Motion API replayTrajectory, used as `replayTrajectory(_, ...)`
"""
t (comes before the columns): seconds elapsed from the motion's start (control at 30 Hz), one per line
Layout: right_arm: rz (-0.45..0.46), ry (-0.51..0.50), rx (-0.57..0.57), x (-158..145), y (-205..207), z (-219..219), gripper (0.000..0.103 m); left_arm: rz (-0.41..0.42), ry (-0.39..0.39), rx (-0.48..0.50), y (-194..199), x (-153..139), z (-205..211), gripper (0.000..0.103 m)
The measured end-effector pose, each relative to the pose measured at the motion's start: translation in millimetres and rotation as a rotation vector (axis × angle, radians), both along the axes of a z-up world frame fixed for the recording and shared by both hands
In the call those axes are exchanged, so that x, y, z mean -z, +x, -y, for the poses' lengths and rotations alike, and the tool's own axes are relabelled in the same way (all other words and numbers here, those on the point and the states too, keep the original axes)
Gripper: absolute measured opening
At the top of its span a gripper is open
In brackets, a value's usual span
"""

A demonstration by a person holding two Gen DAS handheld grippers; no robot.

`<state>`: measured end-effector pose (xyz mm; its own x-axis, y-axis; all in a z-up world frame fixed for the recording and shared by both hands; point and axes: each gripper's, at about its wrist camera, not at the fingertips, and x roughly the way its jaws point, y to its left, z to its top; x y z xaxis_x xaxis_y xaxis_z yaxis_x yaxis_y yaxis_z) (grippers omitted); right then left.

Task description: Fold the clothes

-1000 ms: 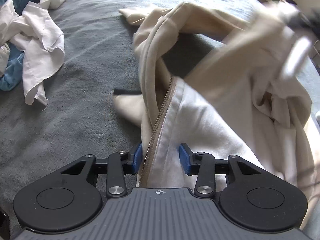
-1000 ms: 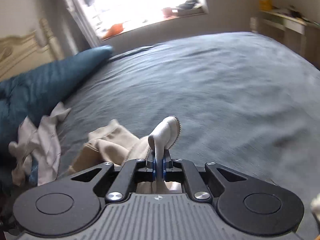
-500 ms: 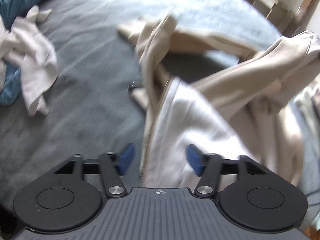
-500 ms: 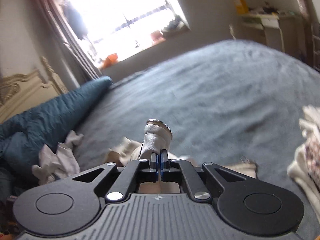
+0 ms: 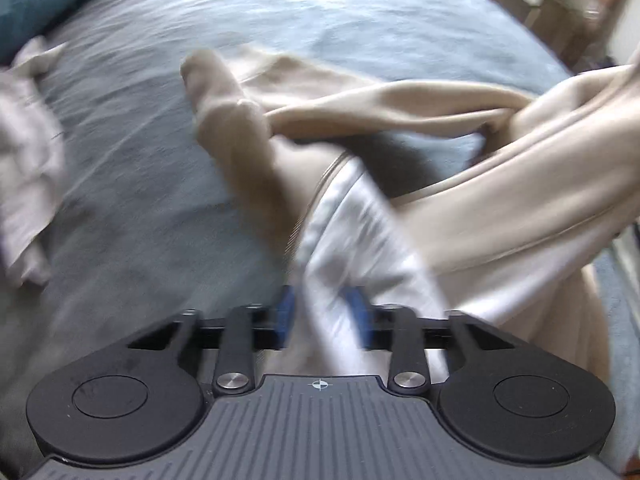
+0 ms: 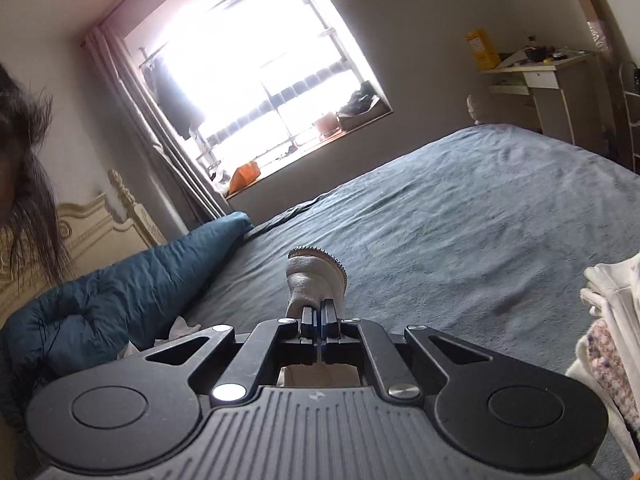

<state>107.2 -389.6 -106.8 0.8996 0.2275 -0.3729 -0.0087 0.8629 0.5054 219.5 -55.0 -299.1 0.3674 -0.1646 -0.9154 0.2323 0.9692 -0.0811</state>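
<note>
Your right gripper (image 6: 320, 314) rose toward the window (image 6: 256, 80), pinching the zip hoodie (image 5: 460, 184); left gripper (image 5: 322, 316) jaws just narrowed around its hem above the grey bedspread (image 5: 132, 184).

A grey-blue bed (image 6: 460, 216) bears a beige jacket (image 5: 304, 80), teal quilt (image 6: 120, 280), and pale garment (image 5: 28, 160).

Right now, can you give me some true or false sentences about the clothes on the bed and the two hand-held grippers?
1. The right hand-held gripper is pinching a zipper edge of the beige jacket. True.
2. The bed cover is bright red. False: it is grey-blue.
3. The left hand-held gripper has the jacket's white lining between its blue pads. True.
4. The window has dark night outside. False: bright daylight comes through it.
5. The teal pillow lies on the floor. False: it rests at the head of the bed.
</note>
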Motion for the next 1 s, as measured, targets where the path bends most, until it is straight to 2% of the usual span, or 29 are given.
replayTrajectory(0.1, -0.005, 0.021, 0.046, -1, -11, 21, 0.002, -0.053, 0.041, -0.103, -25, 5, -32, 0.011)
replayTrajectory(0.17, -0.049, 0.012, 0.08, 7, -17, 33, 0.002, -0.086, 0.076, -0.162, -46, 7, -55, 0.011)
replayTrajectory(0.2, -0.084, 0.005, 0.1, 13, -19, 39, 0.003, -0.089, 0.076, -0.183, -57, 5, -66, 0.011)
replayTrajectory(0.27, -0.148, -0.007, 0.14, 26, -24, 48, 0.003, -0.083, 0.016, -0.207, -69, -3, -81, 0.012)
replayTrajectory(0.33, -0.188, -0.004, 0.175, 37, -29, 56, 0.003, -0.062, -0.053, -0.216, -73, -12, -89, 0.021)
replayTrajectory(0.37, -0.203, 0.0, 0.189, 41, -31, 59, 0.003, -0.034, -0.085, -0.205, -69, -17, -86, 0.034)
replayTrajectory(0.43, -0.206, 0.019, 0.206, 47, -31, 62, 0.003, 0.02, -0.149, -0.166, -58, -26, -76, 0.045)
replayTrajectory(0.5, -0.188, 0.036, 0.206, 46, -26, 64, 0.003, 0.064, -0.197, -0.077, -34, -30, -52, 0.07)
replayTrajectory(0.6, -0.15, 0.056, 0.189, 43, -16, 65, 0.003, 0.086, -0.202, 0.073, 8, -22, -8, 0.072)
replayTrajectory(0.67, -0.127, 0.056, 0.17, 38, -8, 62, 0.003, 0.075, -0.168, 0.136, 33, -11, 19, 0.072)
replayTrajectory(0.73, -0.108, 0.054, 0.155, 36, -1, 61, 0.003, 0.014, -0.121, 0.17, 43, 3, 35, 0.07)
replayTrajectory(0.8, -0.099, 0.053, 0.147, 36, 2, 60, 0.003, -0.039, -0.069, 0.194, 48, 15, 47, 0.044)
replayTrajectory(0.87, -0.092, 0.057, 0.142, 37, 5, 61, 0.003, -0.024, -0.025, 0.201, 36, 12, 44, 0.027)
replayTrajectory(0.9, -0.089, 0.061, 0.141, 36, 5, 62, 0.003, -0.012, -0.005, 0.205, 28, 9, 42, 0.02)
replayTrajectory(1.0, -0.093, 0.062, 0.151, 35, -1, 67, 0.003, 0.058, 0.057, 0.188, 2, -14, 20, 0.015)
